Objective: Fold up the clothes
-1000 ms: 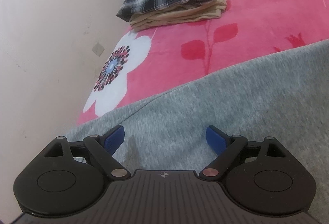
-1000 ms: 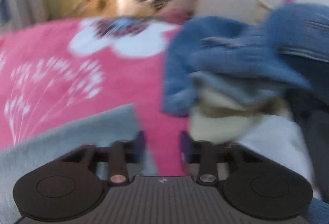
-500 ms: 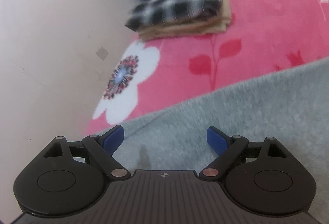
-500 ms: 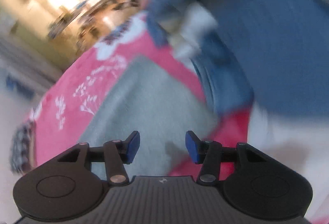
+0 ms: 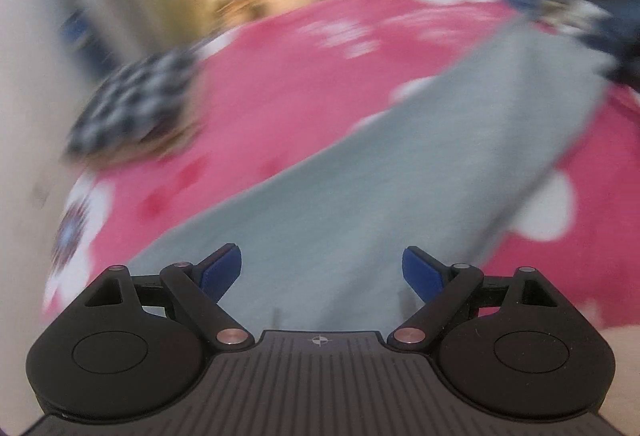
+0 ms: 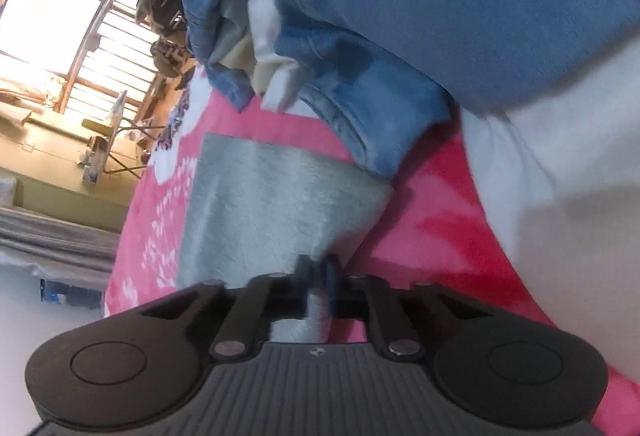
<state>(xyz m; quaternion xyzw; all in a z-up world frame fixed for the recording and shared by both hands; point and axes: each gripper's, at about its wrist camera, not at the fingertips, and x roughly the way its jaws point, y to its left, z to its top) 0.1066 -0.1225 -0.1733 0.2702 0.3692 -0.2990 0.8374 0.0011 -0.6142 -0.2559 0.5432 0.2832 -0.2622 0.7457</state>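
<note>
Grey garment point(image 6: 256, 204) edge between closed right gripper point(image 6: 318, 270); left gripper point(image 5: 322, 270) wide, empty above it.

Left gripper point(image 5: 322, 272): lower centre of the left wrist frame, jaws spread wide, blue pads point(image 5: 222, 270) well apart, nothing between them, angled downward. Frame heavily motion-blurred. Right gripper point(image 6: 319, 276): lower centre of the right wrist frame, jaws closed, blue pads point(image 6: 330, 278) together at the edge of the grey garment point(image 6: 260, 204); a strip of grey cloth shows just behind the pads, so it appears pinched. View rolled sideways, gripper tilted down.
</note>
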